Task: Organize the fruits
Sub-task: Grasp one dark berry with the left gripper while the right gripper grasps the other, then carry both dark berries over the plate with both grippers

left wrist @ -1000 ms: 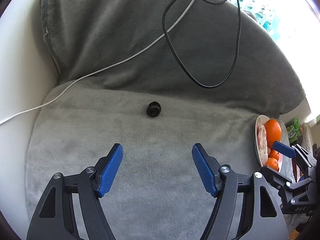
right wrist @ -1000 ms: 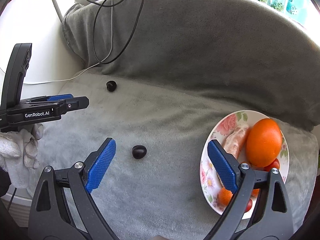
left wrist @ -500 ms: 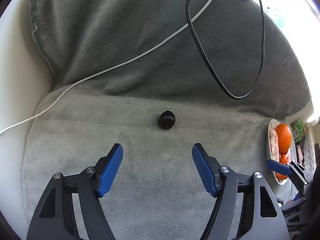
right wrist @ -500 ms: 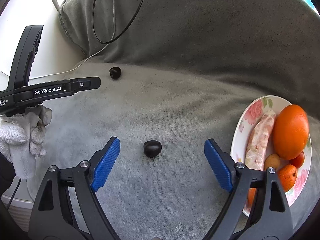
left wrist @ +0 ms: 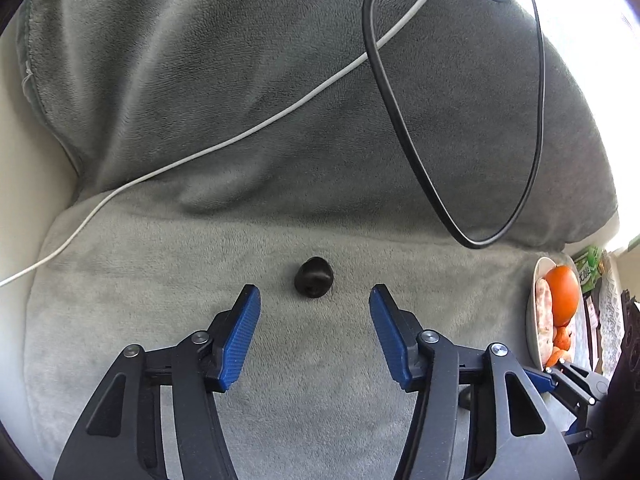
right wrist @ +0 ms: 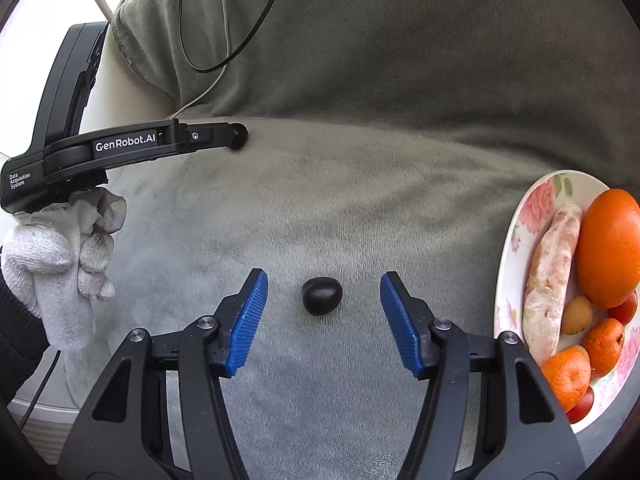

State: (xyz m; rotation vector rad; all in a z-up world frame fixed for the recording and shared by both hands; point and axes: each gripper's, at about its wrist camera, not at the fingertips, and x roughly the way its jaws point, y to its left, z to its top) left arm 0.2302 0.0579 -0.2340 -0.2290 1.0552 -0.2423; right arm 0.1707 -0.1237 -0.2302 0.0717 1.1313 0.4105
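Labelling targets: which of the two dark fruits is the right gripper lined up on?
The dark fruit nearer the plate, at, lies between the right gripper pads, untouched; its jaws have just been closing. The other lies far off by the left gripper.

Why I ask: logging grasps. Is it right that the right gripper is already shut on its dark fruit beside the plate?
Not shut: the right wrist view shows the right gripper open, its closing pads clear of the dark fruit between them, beside the plate.
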